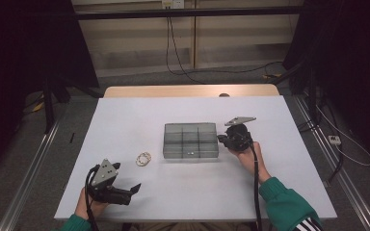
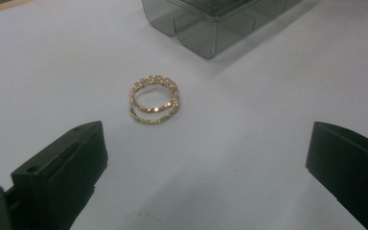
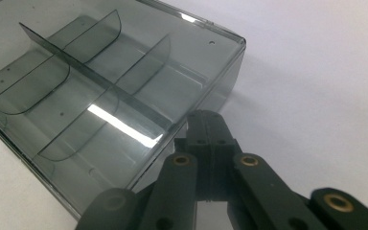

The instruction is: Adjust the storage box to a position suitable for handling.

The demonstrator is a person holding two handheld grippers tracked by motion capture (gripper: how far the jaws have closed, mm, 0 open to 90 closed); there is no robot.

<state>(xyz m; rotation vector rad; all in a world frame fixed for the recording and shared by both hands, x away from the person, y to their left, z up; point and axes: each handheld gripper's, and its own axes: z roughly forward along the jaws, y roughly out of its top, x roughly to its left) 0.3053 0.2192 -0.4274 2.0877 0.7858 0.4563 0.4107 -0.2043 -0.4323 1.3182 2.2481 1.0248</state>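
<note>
Two black jaws of the left gripper (image 2: 206,167) are spread wide above the white table (image 2: 268,96), nothing held between them. Just ahead of them a small gold bracelet of beaded links (image 2: 154,99) is seen lying flat on the table, coiled into two overlapping loops that glitter under the light. In the high view the bracelet (image 1: 143,159) is found between the left gripper (image 1: 134,188) and the smoky transparent plastic organiser box (image 1: 191,140), just beside the box's near left corner but apart from it. The right gripper (image 3: 210,132) is pressed shut, its tips set against the box's (image 3: 76,96) side wall. Curved dividers are seen splitting the box into compartments.
</note>
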